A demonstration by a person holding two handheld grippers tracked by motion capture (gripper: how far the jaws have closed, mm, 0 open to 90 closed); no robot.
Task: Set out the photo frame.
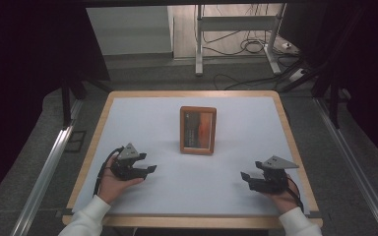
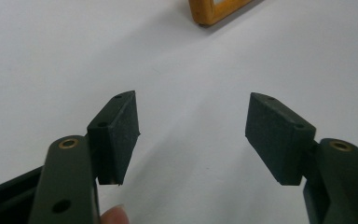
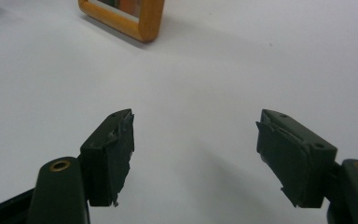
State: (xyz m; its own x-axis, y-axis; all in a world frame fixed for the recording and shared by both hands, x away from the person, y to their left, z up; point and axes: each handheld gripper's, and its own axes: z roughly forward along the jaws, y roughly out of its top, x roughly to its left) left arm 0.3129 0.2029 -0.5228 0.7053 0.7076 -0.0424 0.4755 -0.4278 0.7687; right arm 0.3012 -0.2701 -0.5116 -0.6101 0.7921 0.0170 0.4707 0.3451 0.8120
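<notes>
A wooden picture frame (image 1: 198, 130) with an orange and dark picture lies flat in the middle of the white table top (image 1: 152, 118). My left gripper (image 1: 147, 170) rests low at the front left, open, with nothing between its jaws. In the left gripper view a corner of the frame (image 2: 209, 11) sits at the top edge beyond my open gripper (image 2: 193, 135). My right gripper (image 1: 246, 178) is at the front right, open and empty, pointing left. The right gripper view has the frame's corner (image 3: 135, 23) at the upper left, well ahead of my open gripper (image 3: 193, 158).
The table has a wooden rim (image 1: 295, 147) around the white sheet. Metal rails (image 1: 49, 162) run along both sides on the floor. Behind the table stand a metal stand (image 1: 236, 29) and loose cables (image 1: 251, 46).
</notes>
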